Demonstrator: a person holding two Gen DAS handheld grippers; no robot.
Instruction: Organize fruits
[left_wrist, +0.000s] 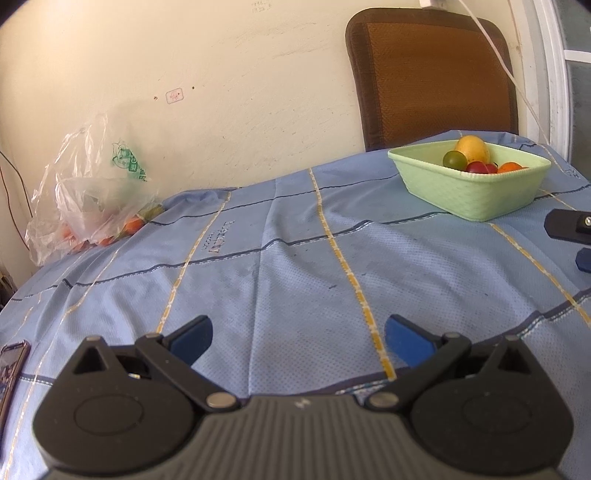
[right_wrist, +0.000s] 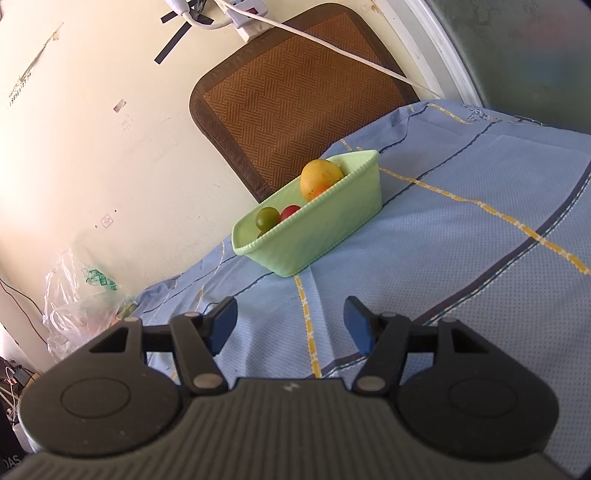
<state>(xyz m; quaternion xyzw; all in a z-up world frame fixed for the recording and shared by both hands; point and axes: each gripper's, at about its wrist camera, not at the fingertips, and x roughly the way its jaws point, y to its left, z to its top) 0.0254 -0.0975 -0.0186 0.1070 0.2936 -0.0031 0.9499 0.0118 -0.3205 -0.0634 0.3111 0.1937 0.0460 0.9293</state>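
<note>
A pale green basket (left_wrist: 472, 188) stands on the blue cloth at the far right. It holds a yellow mango (left_wrist: 472, 148), a green round fruit (left_wrist: 454, 160), red fruit (left_wrist: 478, 167) and an orange one (left_wrist: 511, 167). A clear plastic bag (left_wrist: 85, 195) with orange and green fruit lies at the far left by the wall. My left gripper (left_wrist: 299, 338) is open and empty over the cloth. My right gripper (right_wrist: 290, 323) is open and empty, a short way in front of the basket (right_wrist: 314, 236); its fingers (left_wrist: 569, 229) show at the right edge of the left wrist view.
A blue striped cloth (left_wrist: 295, 266) covers the table. A brown chair back (left_wrist: 432, 74) stands behind the basket against the cream wall. A phone (left_wrist: 11, 369) lies at the near left edge. A white cable (right_wrist: 332, 40) hangs across the chair. The bag also shows in the right wrist view (right_wrist: 81, 306).
</note>
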